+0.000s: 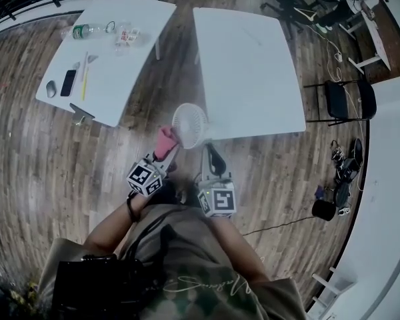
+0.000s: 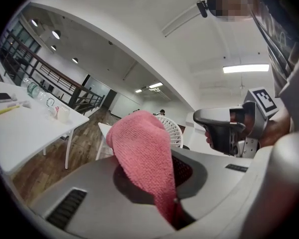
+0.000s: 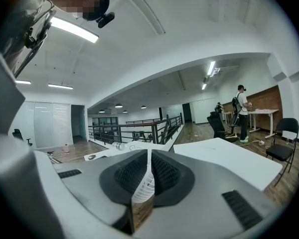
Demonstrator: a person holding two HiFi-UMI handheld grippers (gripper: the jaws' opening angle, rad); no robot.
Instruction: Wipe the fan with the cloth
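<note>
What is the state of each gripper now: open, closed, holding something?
The left gripper is closed on the pink cloth.
The right gripper is closed on the white fan.

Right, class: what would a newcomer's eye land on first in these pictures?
The pink cloth, bunched up and clamped in the jaws of the left gripper, is the one bright colour in a grey room. Just past it is the small round white fan, by the near corner of a white table, its grille caught between the closed jaws of the right gripper.
</note>
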